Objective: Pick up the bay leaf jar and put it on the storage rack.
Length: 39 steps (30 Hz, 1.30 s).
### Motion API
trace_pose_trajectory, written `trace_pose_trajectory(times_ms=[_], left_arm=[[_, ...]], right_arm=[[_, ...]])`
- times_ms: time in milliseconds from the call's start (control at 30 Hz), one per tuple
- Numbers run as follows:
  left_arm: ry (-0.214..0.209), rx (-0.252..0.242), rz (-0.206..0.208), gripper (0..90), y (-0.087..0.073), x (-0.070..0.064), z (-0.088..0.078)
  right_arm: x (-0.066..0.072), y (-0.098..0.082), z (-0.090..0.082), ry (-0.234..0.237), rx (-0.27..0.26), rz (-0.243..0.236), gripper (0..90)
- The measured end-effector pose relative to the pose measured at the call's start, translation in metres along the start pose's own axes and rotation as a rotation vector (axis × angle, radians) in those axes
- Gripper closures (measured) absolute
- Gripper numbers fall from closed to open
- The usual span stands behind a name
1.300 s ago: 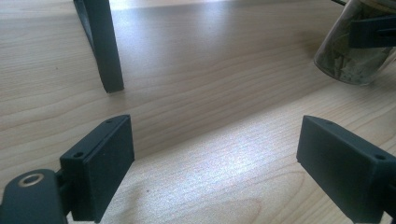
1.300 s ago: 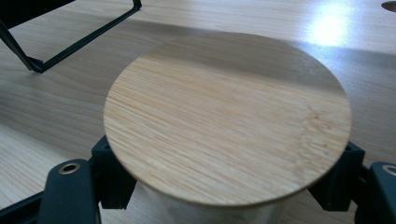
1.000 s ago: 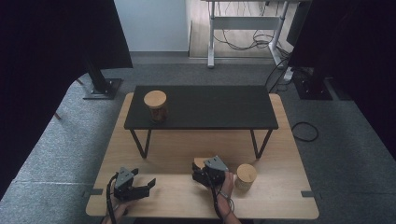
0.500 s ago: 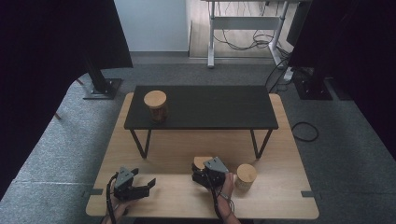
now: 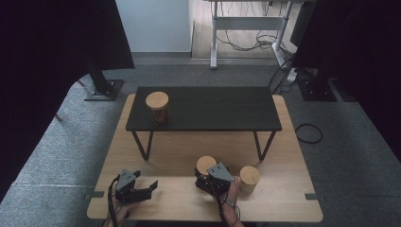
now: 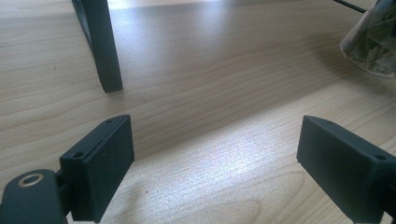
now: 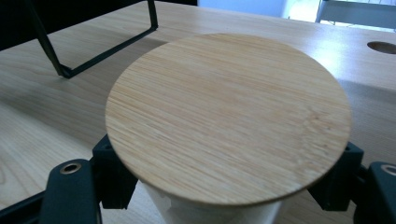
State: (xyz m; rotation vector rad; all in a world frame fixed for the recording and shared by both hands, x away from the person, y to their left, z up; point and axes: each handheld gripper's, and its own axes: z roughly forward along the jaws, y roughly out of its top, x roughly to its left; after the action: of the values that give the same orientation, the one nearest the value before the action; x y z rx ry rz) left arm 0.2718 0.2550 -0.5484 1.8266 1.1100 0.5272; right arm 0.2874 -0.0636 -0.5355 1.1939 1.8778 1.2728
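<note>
Nearest the person, on the light wooden table (image 5: 283,208), the left gripper (image 5: 142,191) rests with its jaws spread wide — its own view shows bare wood grain between the two black pads (image 6: 100,163). The right gripper (image 5: 206,178), held by the right hand (image 5: 231,193), has its jaws set on either side of a jar with a round wooden lid (image 7: 228,116); whether they press the body (pale, just visible beneath the lid) cannot be told. Just beside that gripper, to the right, stands a second wooden-lidded jar (image 5: 249,178). Farther off, a low black bench (image 5: 213,108) stands on thin metal legs on the tabletop — a third jar (image 5: 157,107) sits near its left end. Beyond lie grey carpet (image 5: 71,142) and a desk frame with trailing cables (image 5: 246,35).
</note>
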Motion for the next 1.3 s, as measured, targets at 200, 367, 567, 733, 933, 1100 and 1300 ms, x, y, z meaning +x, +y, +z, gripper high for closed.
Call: trace_pose_trajectory(times_ms=[200,367,567,733,933,1100,1300], left_arm=[[0.000,0.000,0.001,10.4,0.000,0.000,0.000],[0.003,-0.001,0.002,10.4,0.000,0.000,0.000],[0.001,0.002,0.003,10.3,0.000,0.000,0.000],[-0.001,0.003,0.002,10.3,0.000,0.000,0.001],[0.003,0.003,0.002,10.1,0.000,0.000,0.001],[0.002,0.003,0.001,10.2,0.000,0.000,0.001],[0.002,0.003,0.001,10.1,0.000,0.000,0.001]], right_arm=[[0.003,0.004,-0.008,0.016,-0.022,-0.008,24.2],[0.004,0.010,-0.016,0.048,-0.034,0.020,24.2],[0.007,0.015,-0.027,0.061,-0.054,-0.004,24.2],[0.007,0.016,-0.032,0.067,-0.060,-0.007,24.2],[0.007,0.017,-0.040,0.095,-0.064,0.000,24.2],[0.007,0.019,-0.048,0.106,-0.079,-0.012,24.2],[0.009,0.023,-0.057,0.117,-0.100,-0.029,24.2]])
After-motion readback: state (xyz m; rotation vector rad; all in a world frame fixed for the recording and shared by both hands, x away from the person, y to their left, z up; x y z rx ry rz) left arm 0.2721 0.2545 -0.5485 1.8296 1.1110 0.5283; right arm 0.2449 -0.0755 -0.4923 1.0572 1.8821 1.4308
